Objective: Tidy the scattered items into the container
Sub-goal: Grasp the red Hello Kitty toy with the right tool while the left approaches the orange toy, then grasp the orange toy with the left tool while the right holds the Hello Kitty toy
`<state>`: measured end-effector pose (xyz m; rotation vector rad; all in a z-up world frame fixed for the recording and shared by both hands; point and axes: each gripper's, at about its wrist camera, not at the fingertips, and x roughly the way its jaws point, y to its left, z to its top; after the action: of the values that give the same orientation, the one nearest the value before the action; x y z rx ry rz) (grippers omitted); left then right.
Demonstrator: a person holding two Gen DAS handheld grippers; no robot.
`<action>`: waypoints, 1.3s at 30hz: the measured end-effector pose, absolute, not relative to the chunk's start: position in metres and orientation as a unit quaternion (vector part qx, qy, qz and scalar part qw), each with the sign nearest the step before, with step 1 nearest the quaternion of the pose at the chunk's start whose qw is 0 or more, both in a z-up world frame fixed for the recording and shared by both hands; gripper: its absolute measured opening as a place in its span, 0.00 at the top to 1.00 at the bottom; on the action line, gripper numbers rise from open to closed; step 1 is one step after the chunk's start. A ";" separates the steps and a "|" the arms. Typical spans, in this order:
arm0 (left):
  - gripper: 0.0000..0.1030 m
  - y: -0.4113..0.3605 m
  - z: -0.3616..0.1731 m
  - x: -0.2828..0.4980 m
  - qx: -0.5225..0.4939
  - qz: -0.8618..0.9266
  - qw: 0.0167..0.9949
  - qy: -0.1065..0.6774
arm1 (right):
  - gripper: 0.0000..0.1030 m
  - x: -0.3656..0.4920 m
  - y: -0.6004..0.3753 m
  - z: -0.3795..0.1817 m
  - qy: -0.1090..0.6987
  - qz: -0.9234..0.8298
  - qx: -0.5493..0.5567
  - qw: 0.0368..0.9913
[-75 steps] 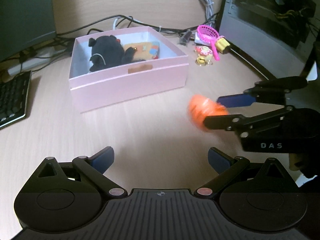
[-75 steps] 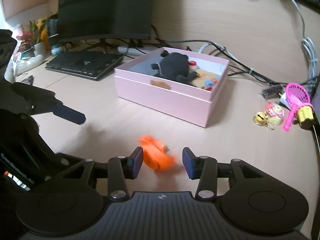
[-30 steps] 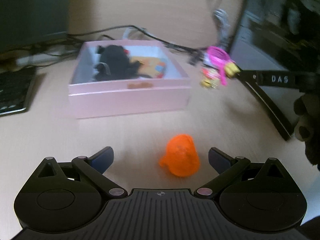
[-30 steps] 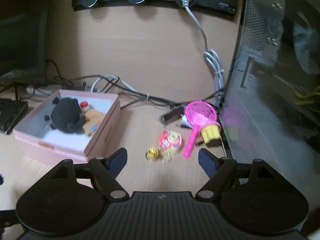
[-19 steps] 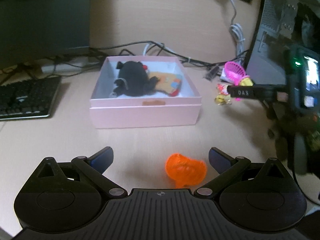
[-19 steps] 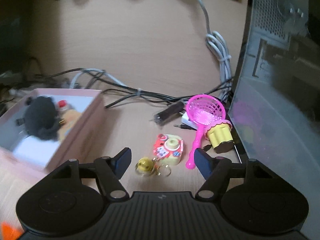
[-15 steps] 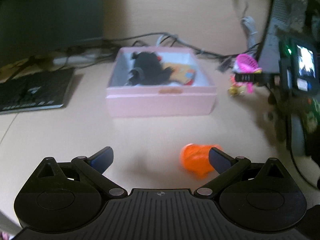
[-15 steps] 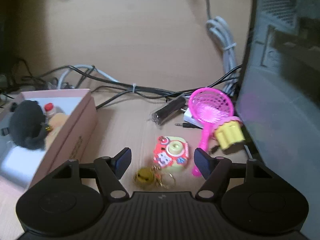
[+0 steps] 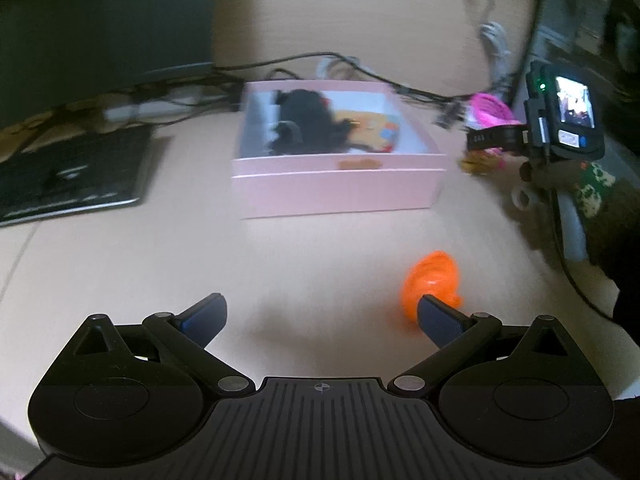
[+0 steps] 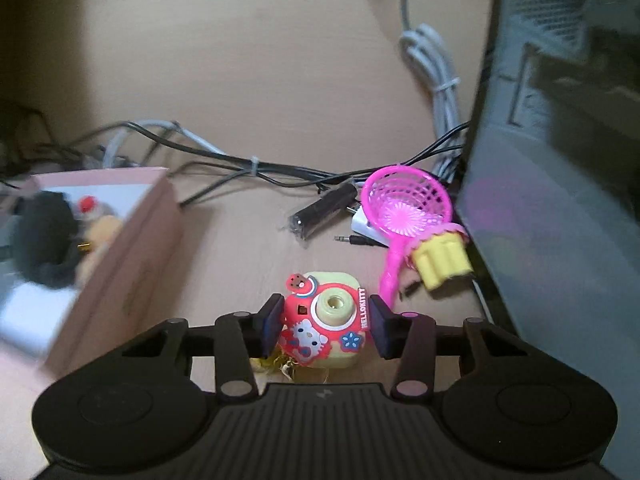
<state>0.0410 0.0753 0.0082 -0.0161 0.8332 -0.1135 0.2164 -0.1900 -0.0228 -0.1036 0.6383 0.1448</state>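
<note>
On a pale wooden table (image 10: pixel 240 272), the right gripper (image 10: pixel 325 326) frames a small red-and-yellow toy camera (image 10: pixel 325 330), its jaws having just been closing; the blue pads now stand narrow, right against the toy's two sides, though whether they press on it cannot be told. A gold trinket (image 10: pixel 276 362) peeks out under the toy's near edge. Just beyond lie a pink toy net (image 10: pixel 406 210) and a yellow cupcake toy (image 10: pixel 442 260), the cupcake resting against the net's handle, beside the dark computer case (image 10: pixel 560 160). Tangled cables (image 10: pixel 248 160) run along the back of the table.

The left gripper (image 9: pixel 320 316) hangs wide and empty above the table. An orange toy (image 9: pixel 434 278) sits on the table by its right finger, partly behind the pad. Farther back stands the pink box (image 9: pixel 340 184), holding a black plush toy (image 9: pixel 308 128) and an orange-yellow item (image 9: pixel 372 132) beside it. A keyboard (image 9: pixel 72 172) lies to the box's left, and a dark monitor (image 9: pixel 100 24) rises behind it. The view from the left gripper is blurred.
</note>
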 end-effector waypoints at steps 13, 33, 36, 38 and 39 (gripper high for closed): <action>0.00 0.015 -0.024 0.078 0.064 -0.174 0.893 0.410 | 0.57 0.075 -0.237 0.019 0.334 0.136 -0.042 0.932; 0.01 0.013 -0.042 0.079 0.099 -0.176 0.895 0.398 | 0.57 0.050 -0.223 0.007 0.361 0.172 -0.092 0.912; 0.23 0.007 -0.044 0.081 0.108 -0.175 0.894 0.398 | 0.57 0.048 -0.221 0.007 0.359 0.179 -0.100 0.911; 0.30 0.005 -0.044 0.082 0.108 -0.179 0.892 0.401 | 0.57 0.049 -0.221 0.008 0.358 0.182 -0.100 0.910; 0.30 0.004 -0.044 0.082 0.108 -0.176 0.893 0.401 | 0.57 0.049 -0.221 0.008 0.360 0.185 -0.099 0.909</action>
<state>0.0819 0.0044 -0.0442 0.2234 0.8312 -0.3643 0.0495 -0.2207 0.0079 -0.2036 0.7417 0.3820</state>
